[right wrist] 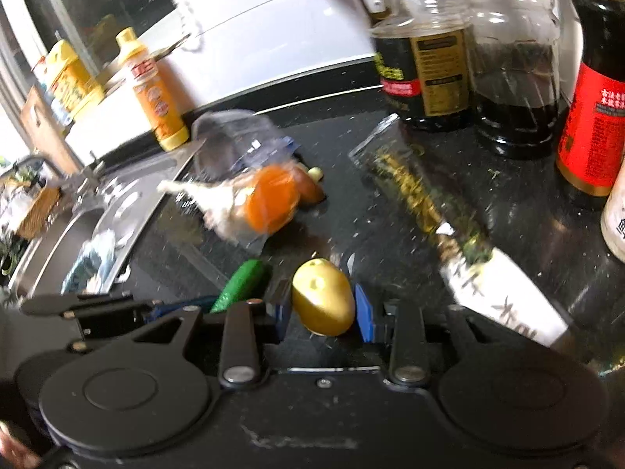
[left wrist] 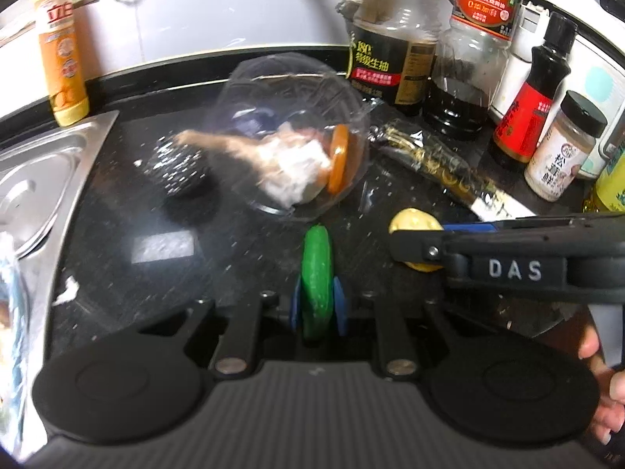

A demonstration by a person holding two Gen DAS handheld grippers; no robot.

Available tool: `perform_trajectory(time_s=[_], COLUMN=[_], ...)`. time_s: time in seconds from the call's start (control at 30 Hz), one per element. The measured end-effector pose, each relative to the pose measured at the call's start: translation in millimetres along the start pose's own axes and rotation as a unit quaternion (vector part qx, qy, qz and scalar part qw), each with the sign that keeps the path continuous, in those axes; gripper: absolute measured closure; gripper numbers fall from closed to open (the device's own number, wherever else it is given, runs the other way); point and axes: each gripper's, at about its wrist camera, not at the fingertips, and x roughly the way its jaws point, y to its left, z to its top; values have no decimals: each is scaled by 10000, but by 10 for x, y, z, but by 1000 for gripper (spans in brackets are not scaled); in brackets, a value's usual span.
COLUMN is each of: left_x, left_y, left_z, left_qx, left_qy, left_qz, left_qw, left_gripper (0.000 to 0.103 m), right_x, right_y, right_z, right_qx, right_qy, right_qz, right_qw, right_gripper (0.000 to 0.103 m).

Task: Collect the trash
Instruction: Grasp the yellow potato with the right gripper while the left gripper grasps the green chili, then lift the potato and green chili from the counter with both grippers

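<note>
My left gripper (left wrist: pixel 318 297) is shut on a green cucumber piece (left wrist: pixel 317 269), which stands out forward between the blue pads. My right gripper (right wrist: pixel 323 306) is shut on a yellow potato-like lump (right wrist: pixel 322 297). The two grippers sit side by side just over the black counter. In the left wrist view the right gripper (left wrist: pixel 414 246) comes in from the right with the yellow lump (left wrist: pixel 414 222). Ahead lies a clear plastic bowl (left wrist: pixel 289 144) on its side, holding crumpled tissue and an orange slice. A wrapped chopsticks packet (right wrist: pixel 429 211) lies to its right.
A steel sink (left wrist: pixel 35 179) borders the counter on the left, with a yellow dish-soap bottle (left wrist: pixel 62 47) behind it. Several sauce bottles (left wrist: pixel 472 51) and a spice jar (left wrist: pixel 562 144) stand along the back right. A hand (left wrist: pixel 601 383) shows at the right edge.
</note>
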Motion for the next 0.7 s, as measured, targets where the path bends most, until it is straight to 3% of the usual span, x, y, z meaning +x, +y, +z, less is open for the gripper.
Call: perform_trajectory(time_s=[0.27,0.53,0.67,0.7], left_x=[-121,-53,-19,-18], left_y=[77,52,12,16], left_z=[-111,-50,-36,-33], left_qx=[10,134,257,272], left_qy=[37,77,41,33], left_qz=[91,130,161,150], left_qw=[10000,9998,9995,9995], left_gripper=[85,59,60,65], right_x=[-75,-105,-92,-89], right_y=[161,110,109,119], right_z=[-116,-99,-94,-97], right_qx=[-246,-58,-88,-112], right_qy=[38,20,-34,-38], right_qz=[-38,-193,-321,-347], right_qw=[9997,9998,9994,9993], right_gripper=[69,64,60,60])
